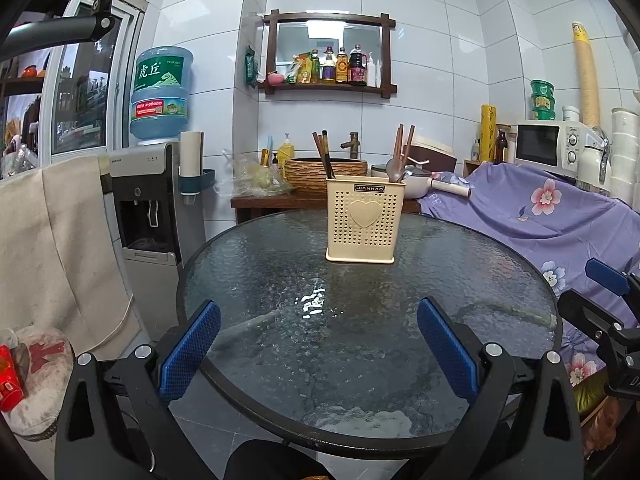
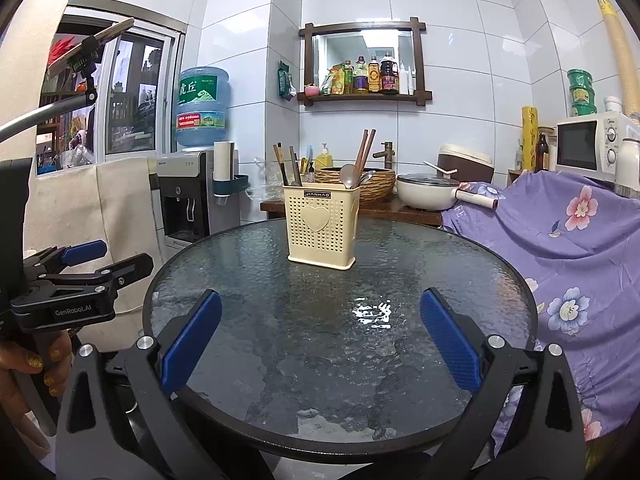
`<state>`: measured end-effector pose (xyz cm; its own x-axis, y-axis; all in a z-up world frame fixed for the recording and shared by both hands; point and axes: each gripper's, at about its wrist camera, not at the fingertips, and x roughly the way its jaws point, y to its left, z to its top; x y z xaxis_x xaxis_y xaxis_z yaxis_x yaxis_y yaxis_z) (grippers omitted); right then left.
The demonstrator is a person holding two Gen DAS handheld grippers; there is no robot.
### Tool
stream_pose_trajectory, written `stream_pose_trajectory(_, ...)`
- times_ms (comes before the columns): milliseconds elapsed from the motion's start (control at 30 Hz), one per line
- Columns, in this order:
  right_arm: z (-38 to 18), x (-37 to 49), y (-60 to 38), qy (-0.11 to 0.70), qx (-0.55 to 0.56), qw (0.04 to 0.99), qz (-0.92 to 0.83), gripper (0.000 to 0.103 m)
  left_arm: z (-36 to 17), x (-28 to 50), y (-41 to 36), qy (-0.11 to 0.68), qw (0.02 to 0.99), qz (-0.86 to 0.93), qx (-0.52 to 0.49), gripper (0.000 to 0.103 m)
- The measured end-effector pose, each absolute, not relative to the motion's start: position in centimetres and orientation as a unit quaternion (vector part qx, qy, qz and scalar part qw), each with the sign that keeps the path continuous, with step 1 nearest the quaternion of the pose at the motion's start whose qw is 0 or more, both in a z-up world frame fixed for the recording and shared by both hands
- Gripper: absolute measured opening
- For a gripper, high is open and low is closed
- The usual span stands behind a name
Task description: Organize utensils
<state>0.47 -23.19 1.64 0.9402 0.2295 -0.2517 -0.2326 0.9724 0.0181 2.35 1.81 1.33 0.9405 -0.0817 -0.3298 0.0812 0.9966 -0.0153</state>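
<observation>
A cream perforated utensil holder [image 1: 365, 220] with a heart on its front stands upright on the far part of the round glass table [image 1: 280, 280]. Dark chopsticks [image 1: 323, 156] stand in its left side, brown chopsticks and spoons [image 1: 400, 160] in its right. The holder also shows in the right wrist view [image 2: 323, 227]. My left gripper [image 1: 319, 348] is open and empty over the table's near edge. My right gripper [image 2: 320, 340] is open and empty, likewise near the front edge. Each gripper shows at the side of the other's view.
A purple floral cloth [image 1: 552, 216] covers furniture to the right of the table. A water dispenser [image 1: 148, 204] stands at the left. Behind the table a wooden counter holds a woven basin [image 1: 324, 172] and a white pot [image 2: 428, 196]. A microwave [image 1: 548, 146] sits far right.
</observation>
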Motion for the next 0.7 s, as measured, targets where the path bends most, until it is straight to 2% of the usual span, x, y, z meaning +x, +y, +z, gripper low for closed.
stream_pose_trajectory(700,1.37,0.88,-23.47,0.131,-0.003,0.984,0.118,0.097,1.05,2.52,1.96,0.168,0.985,-0.049,-0.001,0.097)
